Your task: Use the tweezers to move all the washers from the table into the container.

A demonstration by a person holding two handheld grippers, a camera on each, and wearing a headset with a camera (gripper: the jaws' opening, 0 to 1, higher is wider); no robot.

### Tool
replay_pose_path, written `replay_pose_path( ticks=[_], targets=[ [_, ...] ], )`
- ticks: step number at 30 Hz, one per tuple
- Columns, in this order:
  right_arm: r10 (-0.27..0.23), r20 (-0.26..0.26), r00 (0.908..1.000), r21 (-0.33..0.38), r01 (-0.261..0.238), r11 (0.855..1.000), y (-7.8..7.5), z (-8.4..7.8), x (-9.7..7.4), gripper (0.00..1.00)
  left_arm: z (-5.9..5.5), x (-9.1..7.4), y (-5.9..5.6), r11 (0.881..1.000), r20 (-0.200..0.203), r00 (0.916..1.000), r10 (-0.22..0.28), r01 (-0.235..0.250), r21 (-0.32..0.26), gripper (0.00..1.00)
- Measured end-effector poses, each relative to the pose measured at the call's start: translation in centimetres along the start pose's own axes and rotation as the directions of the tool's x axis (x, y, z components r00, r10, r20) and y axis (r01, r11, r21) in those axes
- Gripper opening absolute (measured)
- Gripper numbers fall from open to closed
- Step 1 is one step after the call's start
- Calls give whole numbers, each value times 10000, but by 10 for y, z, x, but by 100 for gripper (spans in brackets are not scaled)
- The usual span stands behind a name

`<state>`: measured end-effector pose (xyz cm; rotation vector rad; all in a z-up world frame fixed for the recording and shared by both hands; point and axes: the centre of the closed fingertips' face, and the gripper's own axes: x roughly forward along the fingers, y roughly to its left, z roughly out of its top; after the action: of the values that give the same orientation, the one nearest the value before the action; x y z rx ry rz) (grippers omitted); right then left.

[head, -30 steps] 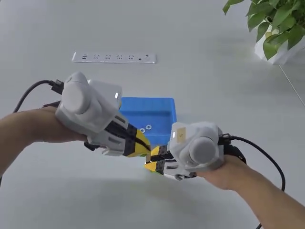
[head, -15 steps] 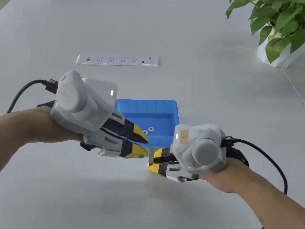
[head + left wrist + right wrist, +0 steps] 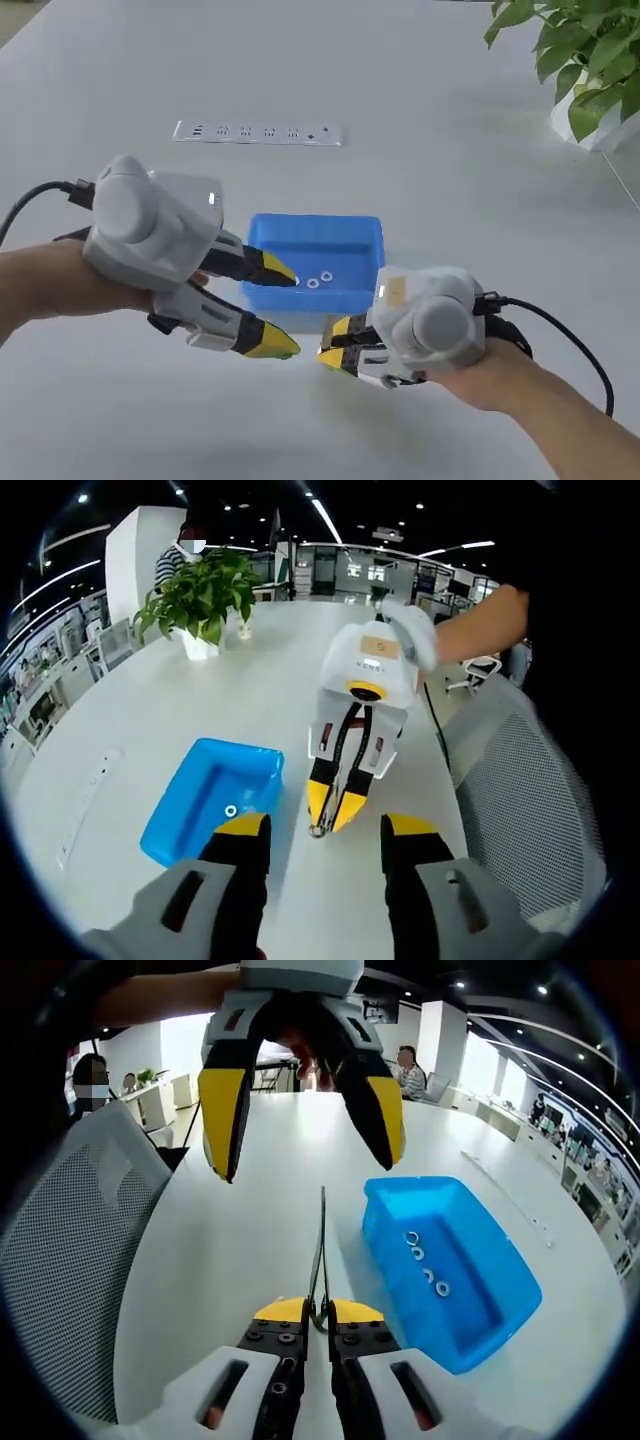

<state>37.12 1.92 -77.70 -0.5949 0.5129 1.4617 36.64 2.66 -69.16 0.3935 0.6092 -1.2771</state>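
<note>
On a white table, a blue container is sitting just beyond two hand-held grippers. The left gripper is hovering with its jaws spread and empty, while the right gripper is pinching the tweezers beside the container. With the washers lying inside the container, a drop looks done; next, the tweezers likely need aiming at any washer left on the table

The container is showing smooth, faintly glossy blue plastic, and the washers inside are glinting as bare metal. The tweezers are looking like thin dull steel. The left gripper and right gripper are wearing matt grey-white plastic shells. The table is looking smooth and matt.
</note>
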Motion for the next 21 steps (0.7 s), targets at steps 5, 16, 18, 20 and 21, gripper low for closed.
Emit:
replay_pose_path(
  ticks=[5,16,18,20,21],
  targets=[
    [6,-121,9999,-68,-7,10000,1,-1,-1,8,-2,-5,1,9994,99,9997,242,-240,-241,63],
    [29,-242,9997,-214,-34,9998,1,5,-14,8,-8,-18,3,9917,458,9948,911,-864,-957,79],
    [49,-220,9997,-207,-53,9998,0,8,-17,8,-9,-20,3,9898,505,9938,993,-934,-1074,81],
    [52,-170,9998,-160,-55,9999,-1,12,-21,8,-10,-22,2,9875,548,9928,1062,-989,-1225,82],
    [43,-117,9999,-95,-44,9999,-1,15,-23,8,-10,-22,2,9865,564,9923,1105,-1026,-1279,82]
  ],
)
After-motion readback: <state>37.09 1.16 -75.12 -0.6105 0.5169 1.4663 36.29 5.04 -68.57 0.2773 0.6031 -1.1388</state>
